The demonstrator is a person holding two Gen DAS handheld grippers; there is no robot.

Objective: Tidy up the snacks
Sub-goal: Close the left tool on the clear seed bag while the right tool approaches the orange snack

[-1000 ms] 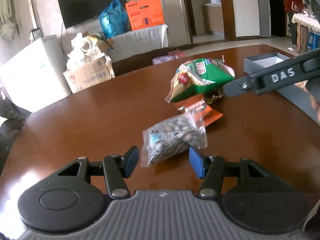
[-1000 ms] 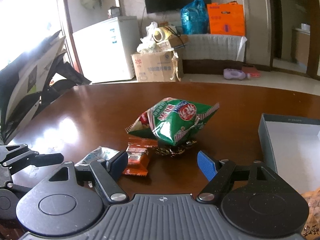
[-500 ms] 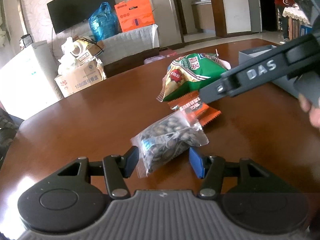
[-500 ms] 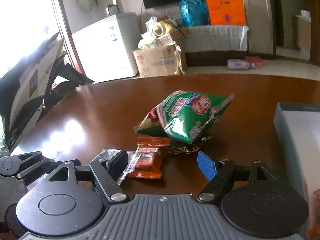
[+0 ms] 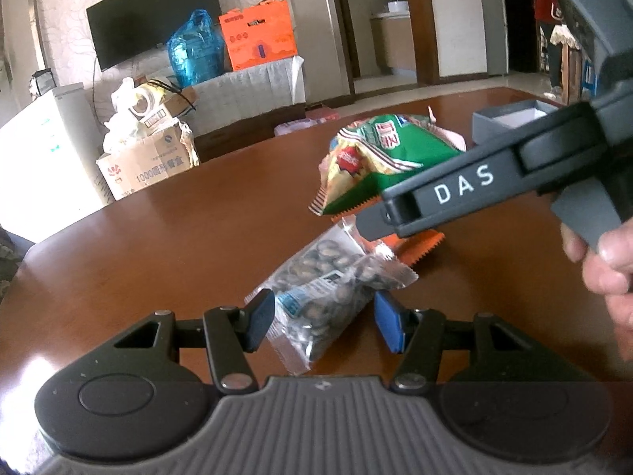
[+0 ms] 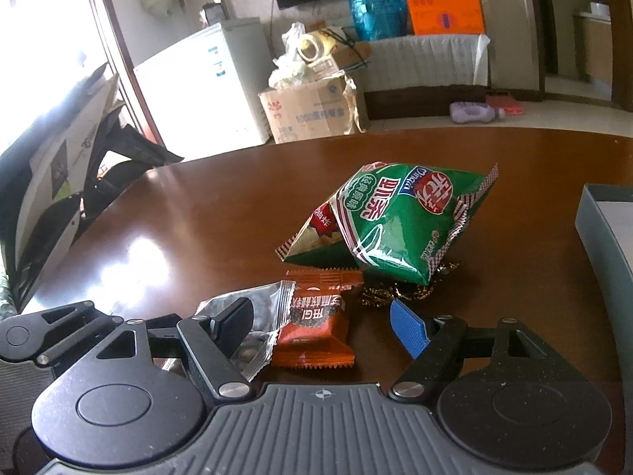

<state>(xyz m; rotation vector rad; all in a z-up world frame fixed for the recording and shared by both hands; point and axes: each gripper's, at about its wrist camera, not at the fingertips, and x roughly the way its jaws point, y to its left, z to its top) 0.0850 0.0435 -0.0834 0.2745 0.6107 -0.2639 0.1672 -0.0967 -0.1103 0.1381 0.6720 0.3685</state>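
Observation:
A clear bag of sunflower seeds (image 5: 328, 297) lies on the brown table between the open jaws of my left gripper (image 5: 322, 322); it also shows in the right wrist view (image 6: 253, 316). An orange snack packet (image 6: 316, 328) lies between the open jaws of my right gripper (image 6: 328, 320), which reaches in from the right in the left wrist view (image 5: 455, 190). A green chip bag (image 6: 395, 221) sits behind the packet, on a gold-foil item (image 6: 395, 293). The chip bag also shows in the left wrist view (image 5: 379, 158).
A grey open box (image 6: 605, 233) stands on the table at the right; it also shows in the left wrist view (image 5: 510, 118). Beyond the table stand a white fridge (image 6: 205, 79), a cardboard carton (image 6: 312, 107) and a person (image 5: 550, 27) far right.
Both grippers have moved forward. The seed bag now lies between my left jaws and the orange packet between my right jaws. The right gripper looms larger in the left wrist view.

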